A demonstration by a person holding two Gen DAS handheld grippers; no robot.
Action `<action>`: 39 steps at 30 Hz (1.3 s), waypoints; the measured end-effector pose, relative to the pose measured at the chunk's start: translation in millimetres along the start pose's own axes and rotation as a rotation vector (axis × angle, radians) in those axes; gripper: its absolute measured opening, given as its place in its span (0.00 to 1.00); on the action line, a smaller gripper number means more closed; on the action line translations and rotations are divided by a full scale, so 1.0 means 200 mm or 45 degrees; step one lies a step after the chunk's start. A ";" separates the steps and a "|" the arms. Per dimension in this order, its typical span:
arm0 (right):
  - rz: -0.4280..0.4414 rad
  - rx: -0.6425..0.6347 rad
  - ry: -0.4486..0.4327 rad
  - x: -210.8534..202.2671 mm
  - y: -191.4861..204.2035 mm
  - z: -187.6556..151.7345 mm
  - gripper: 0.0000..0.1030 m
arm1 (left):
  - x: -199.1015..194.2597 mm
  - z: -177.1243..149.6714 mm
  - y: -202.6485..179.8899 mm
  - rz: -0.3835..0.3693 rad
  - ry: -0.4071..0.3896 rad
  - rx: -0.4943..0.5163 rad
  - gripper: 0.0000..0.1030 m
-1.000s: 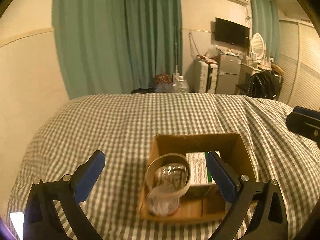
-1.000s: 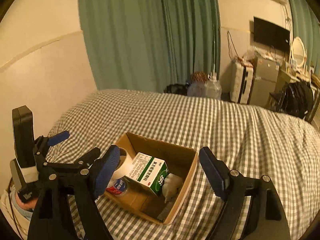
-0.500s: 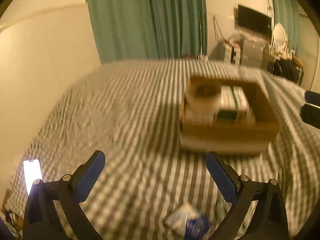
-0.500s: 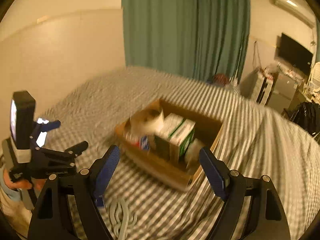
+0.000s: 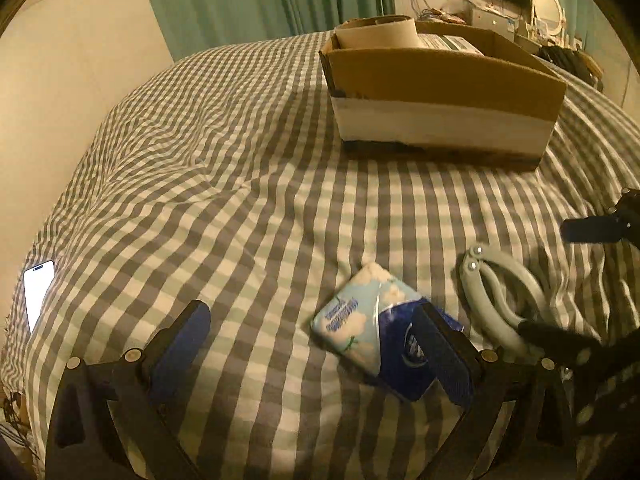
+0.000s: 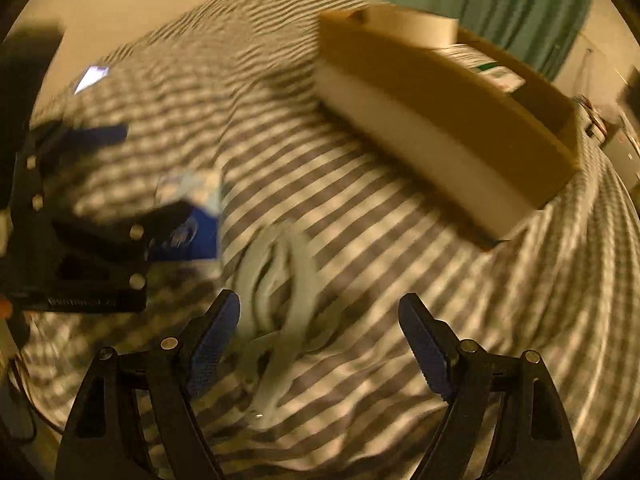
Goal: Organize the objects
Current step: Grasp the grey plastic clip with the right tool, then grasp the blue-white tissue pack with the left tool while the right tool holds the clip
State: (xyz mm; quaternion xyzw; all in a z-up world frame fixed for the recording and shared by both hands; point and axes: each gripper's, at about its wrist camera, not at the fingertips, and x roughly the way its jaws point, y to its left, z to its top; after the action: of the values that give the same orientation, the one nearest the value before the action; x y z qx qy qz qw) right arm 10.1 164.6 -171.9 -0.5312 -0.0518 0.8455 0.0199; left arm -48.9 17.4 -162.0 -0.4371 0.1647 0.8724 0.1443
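**Both grippers low over the checked bed, near the loose items**

While both pairs of jaws stand wide apart with nothing between them, the left gripper (image 5: 316,344) hangs low over the checked bedcover (image 5: 224,184), its right finger overlapping the near end of a blue and white tissue pack (image 5: 372,324) that lies flat on the cloth. Just right of the pack lies a pale grey hand grip tool (image 5: 496,292), its two handles spread toward the near side.

The right gripper (image 6: 320,340) hovers with the same grey tool (image 6: 280,280) just beyond its left finger; this view is blurred, so whether they touch cannot be told. The tissue pack (image 6: 200,216) shows to the left of it, partly behind the other gripper's black frame.

Farther off, to the right, a cardboard box (image 5: 440,80) with a white band along its lower side sits on the bedcover, well apart from both loose items. A roll of tape (image 5: 376,34) rises above its far left corner, and a white carton (image 5: 444,42) lies beside it inside. A lit phone (image 5: 38,284) rests at the far left edge of the bed. Green curtains (image 5: 260,0) hang beyond.
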 end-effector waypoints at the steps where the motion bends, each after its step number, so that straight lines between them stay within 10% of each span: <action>1: 0.009 -0.015 0.020 0.02 0.02 -0.01 0.79 | 0.01 0.00 0.00 0.001 0.004 0.002 1.00; 7: 0.030 0.020 0.103 0.11 0.00 -0.02 0.59 | 0.02 -0.01 0.02 -0.010 0.018 -0.005 1.00; 33: -0.047 0.230 -0.016 -0.02 -0.21 0.02 0.58 | 0.18 0.00 -0.19 -0.298 0.151 0.239 1.00; 39: -0.050 0.238 -0.020 -0.02 -0.22 0.02 0.58 | 0.17 0.02 -0.15 -0.363 0.129 0.180 0.86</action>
State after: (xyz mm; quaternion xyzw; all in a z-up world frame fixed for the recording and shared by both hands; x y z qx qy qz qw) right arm 6.8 207.2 -161.0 -0.5193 0.0168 0.8502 0.0853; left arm -60.2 49.5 -191.3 -0.4882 0.1691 0.8061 0.2886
